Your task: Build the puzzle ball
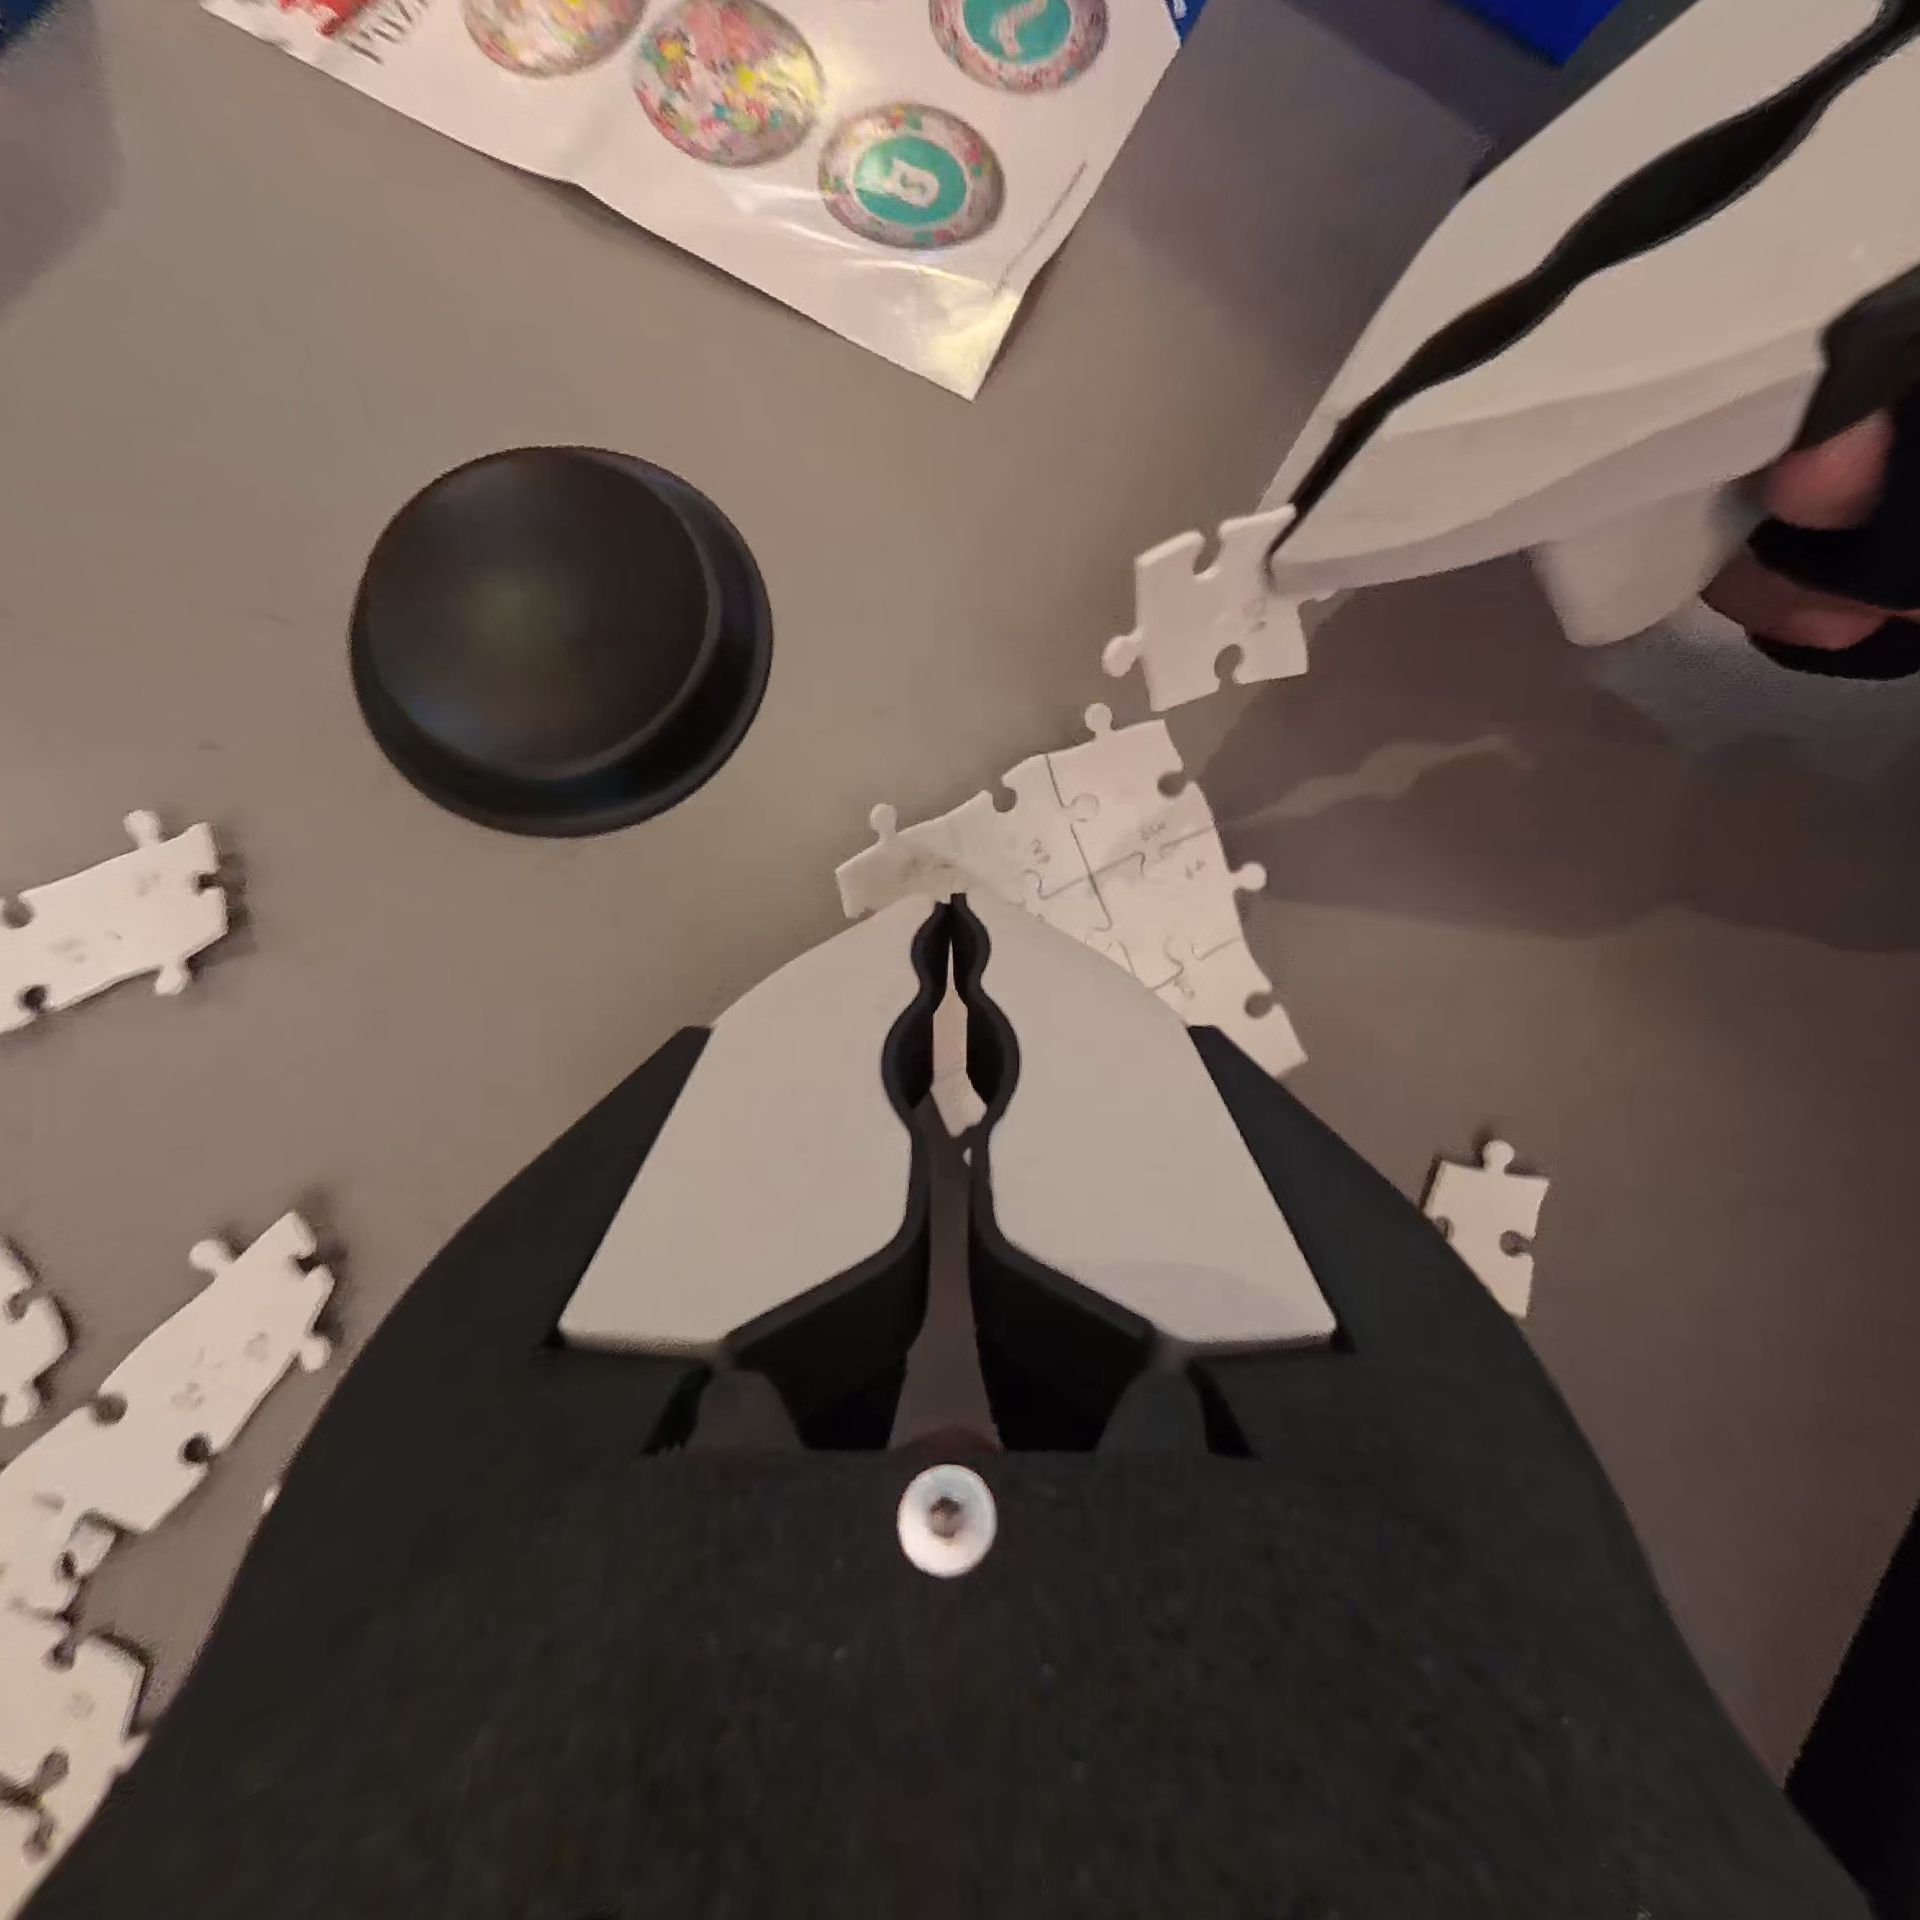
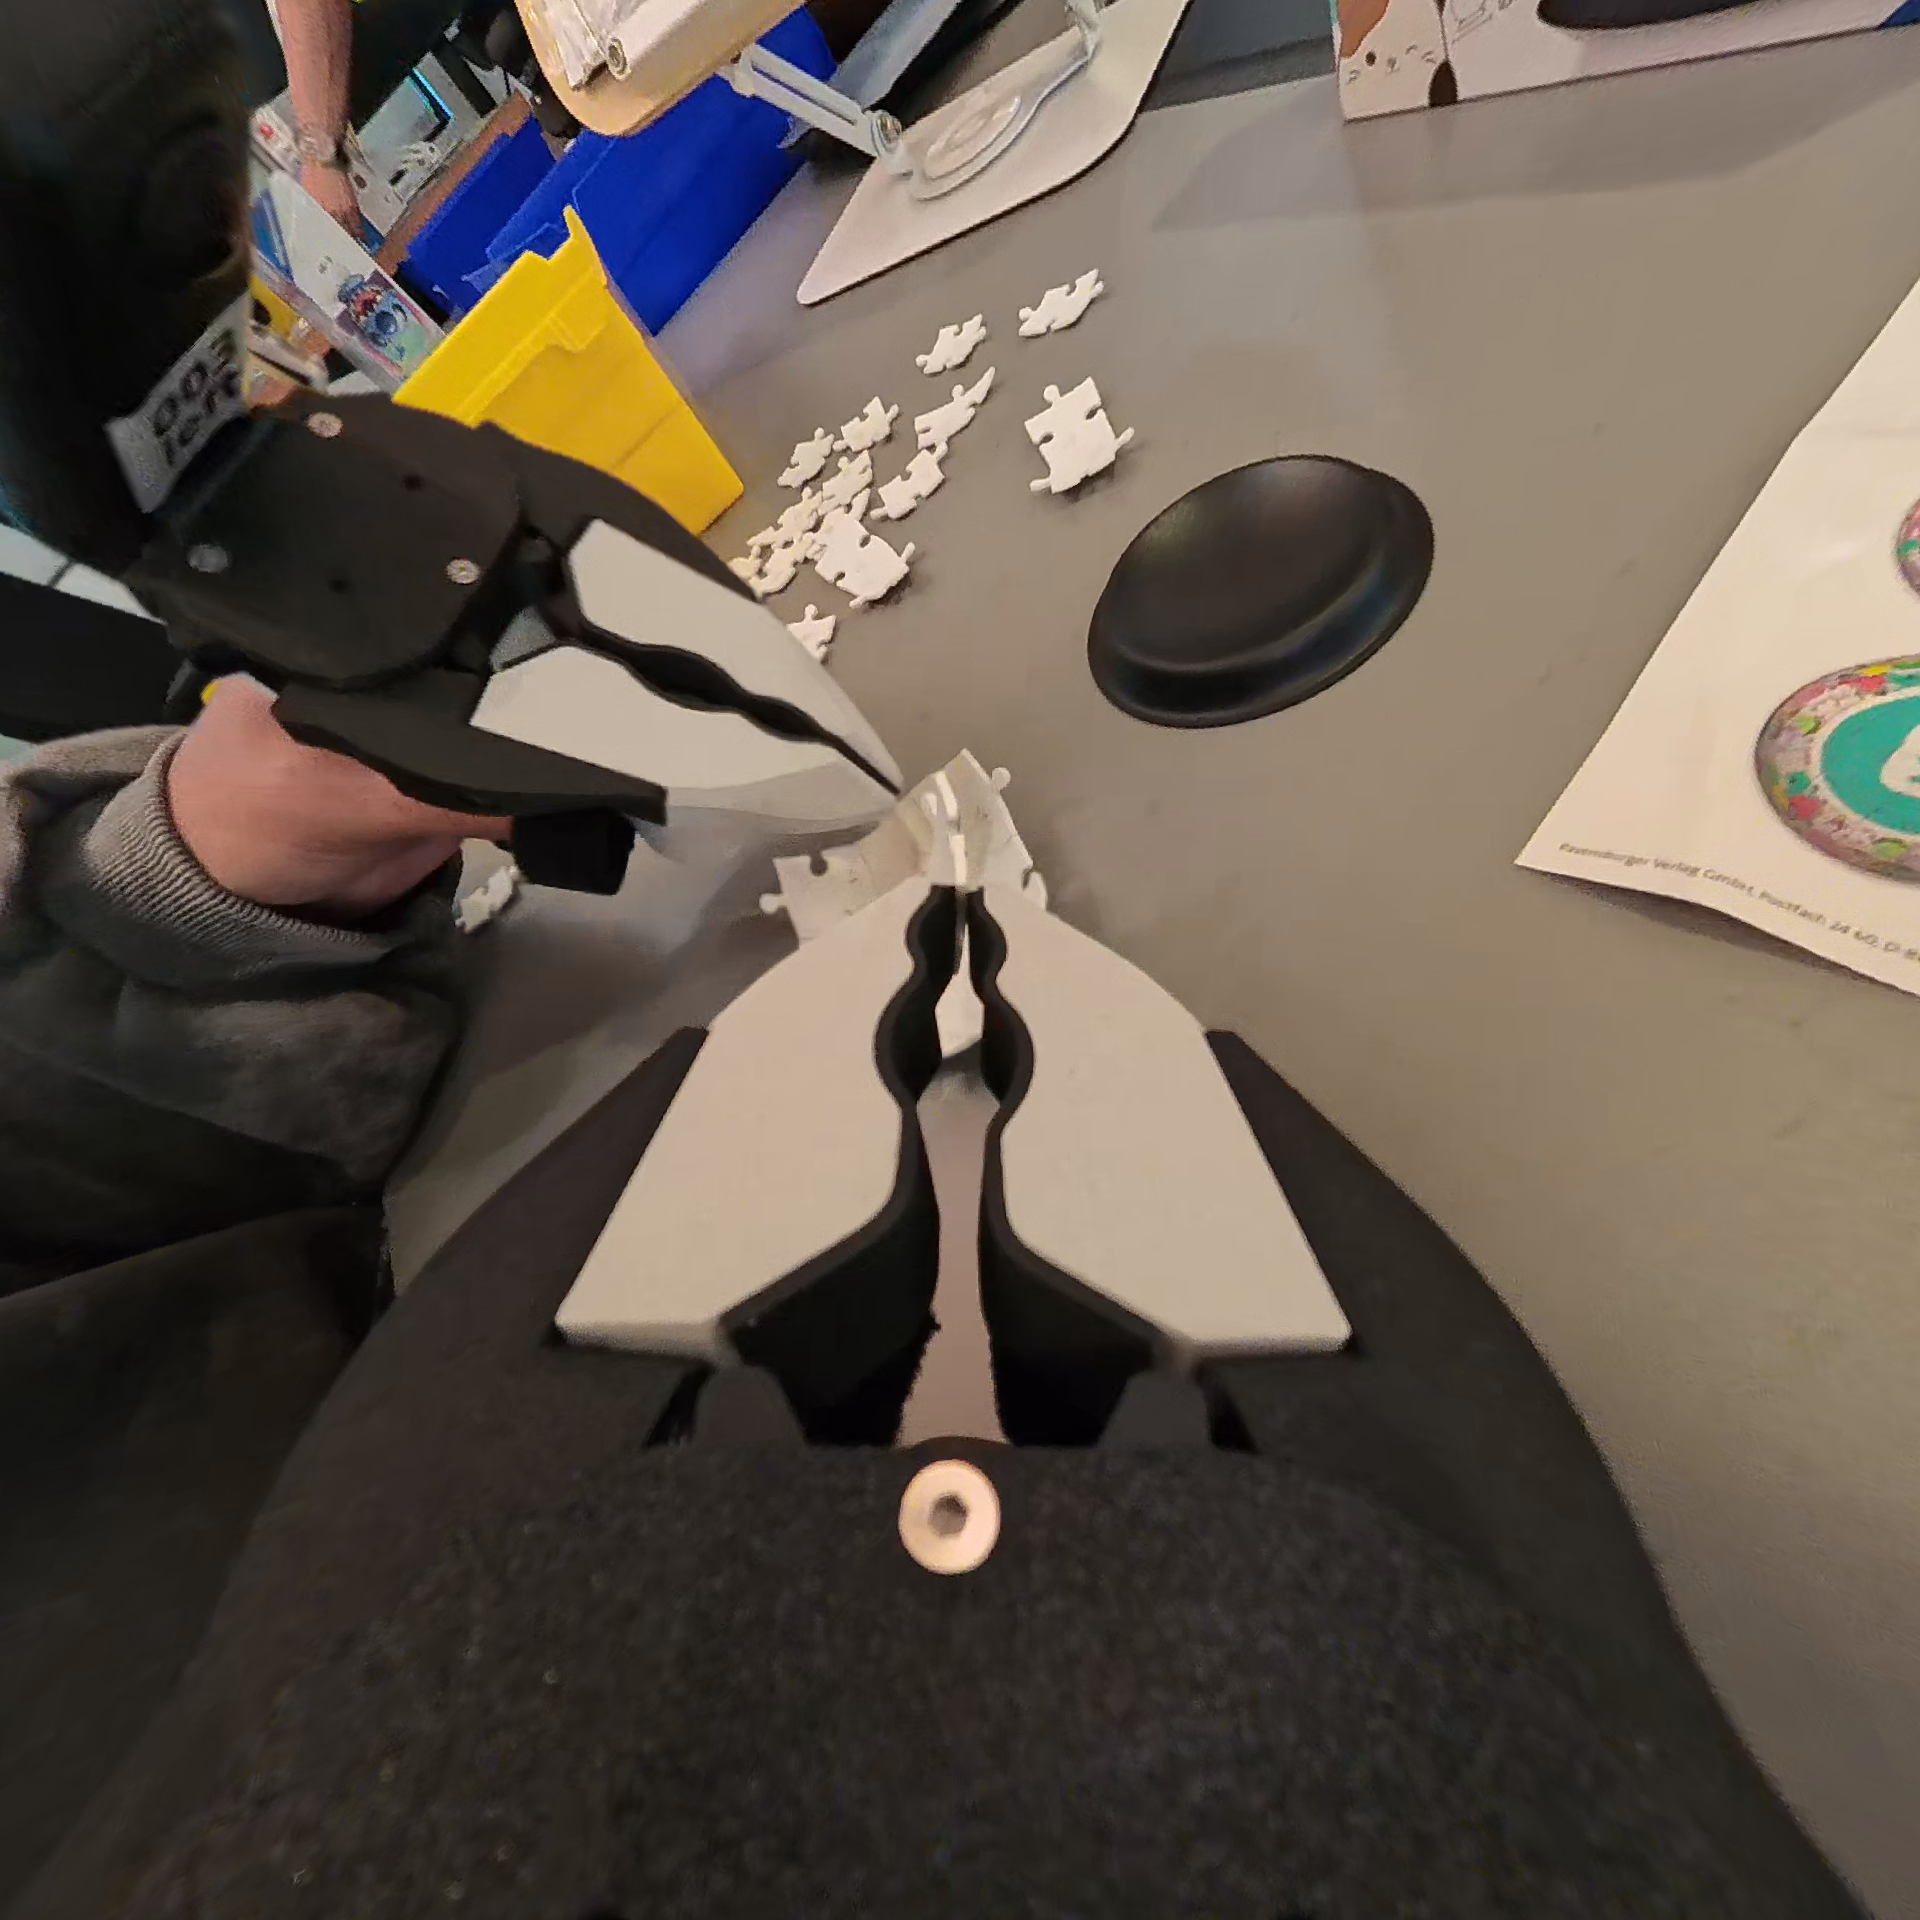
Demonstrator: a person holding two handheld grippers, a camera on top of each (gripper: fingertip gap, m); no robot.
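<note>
My left gripper (image 1: 951, 906) is shut on the left edge of a curved section of joined white puzzle pieces (image 1: 1122, 862), held above the grey table. My right gripper (image 1: 1283, 530) comes in from the upper right, shut on a single white puzzle piece (image 1: 1216, 613). That piece hangs just above the section's top edge, a small gap apart. In the right wrist view my right gripper (image 2: 956, 896) holds the single piece (image 2: 992, 842) against the section (image 2: 831, 883); there the two overlap. The left gripper (image 2: 896, 788) reaches in from the left.
A black round stand (image 1: 561, 639) (image 2: 1262, 587) sits on the table. An instruction sheet (image 1: 727, 135) (image 2: 1766, 727) lies beyond it. Loose white pieces (image 1: 114, 914) (image 2: 852, 488) lie scattered, one (image 1: 1486, 1226) near my left gripper. A yellow bin (image 2: 582, 384) and blue bins (image 2: 665, 177) stand behind. My hands' fingertips stand some 7 centimeters from each other.
</note>
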